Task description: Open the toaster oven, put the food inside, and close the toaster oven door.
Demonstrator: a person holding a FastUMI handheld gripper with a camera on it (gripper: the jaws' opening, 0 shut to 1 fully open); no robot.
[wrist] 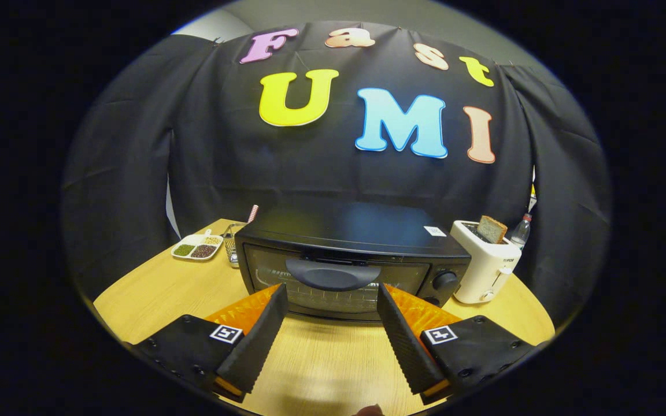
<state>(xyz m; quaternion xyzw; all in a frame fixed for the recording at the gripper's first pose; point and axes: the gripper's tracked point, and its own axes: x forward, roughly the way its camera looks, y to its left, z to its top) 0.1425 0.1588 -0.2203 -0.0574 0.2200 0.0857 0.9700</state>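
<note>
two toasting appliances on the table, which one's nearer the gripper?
The black toaster oven, door shut, just ahead of the open gripper. The white pop-up toaster, with a bread slice sticking up, stands farther back beside it.

Your gripper (331,292), fingers spread apart with nothing between them, covers the toaster oven's (351,263) lower door corners. The oven hides part of the wire basket (230,242); the divided dish's (197,247) contents are too small to identify.
</note>
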